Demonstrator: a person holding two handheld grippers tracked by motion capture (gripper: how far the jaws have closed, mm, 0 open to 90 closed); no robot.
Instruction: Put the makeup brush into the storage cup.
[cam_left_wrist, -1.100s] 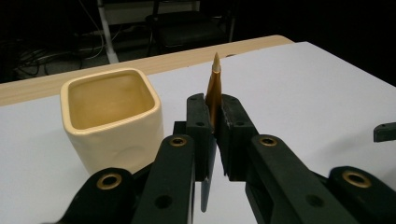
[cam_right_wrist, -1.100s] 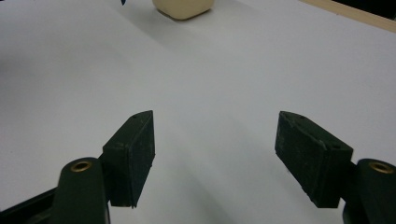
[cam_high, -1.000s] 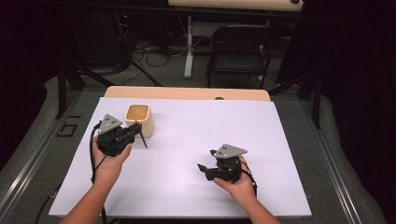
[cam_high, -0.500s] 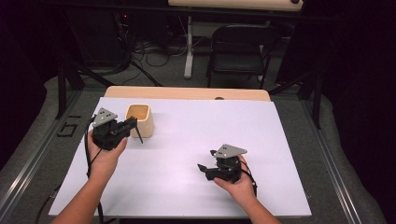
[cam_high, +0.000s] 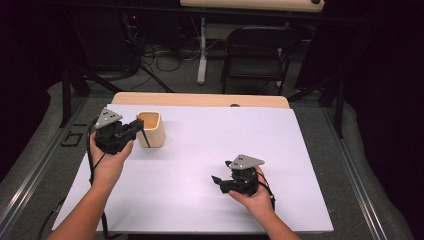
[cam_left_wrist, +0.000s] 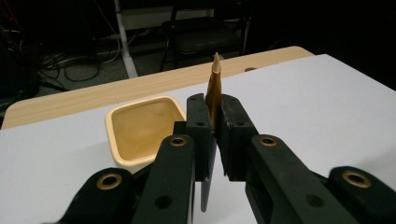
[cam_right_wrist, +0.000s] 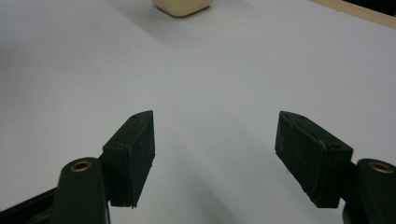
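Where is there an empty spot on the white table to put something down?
Lots of bare room: the wide stretch right of the cream cup, and the far right corner beyond the right tool. It is crowded only at the left, where the left tool, holding a thin stick, hangs beside the cup.

- Thin brown item (cam_left_wrist: 214, 88), clamped in the left gripper (cam_left_wrist: 213, 135): the middle is covered by the 2 jaws; the lower end is cut off by the bottom edge of the left gripper view. In the high view it is too small for its kind to be told.
- Cream cup (cam_left_wrist: 142, 128): the near right corner is hidden behind the jaws in the left gripper view. In the right gripper view the cup (cam_right_wrist: 181, 6) is cut off by the top edge, with the base alone seen.
- Right gripper (cam_right_wrist: 215, 156): the body is cut off by the bottom edge of its own view.
- Chair (cam_high: 257, 55): detail is lost in the dark background.
- Person: both forearms are cut off by the bottom edge of the high view.
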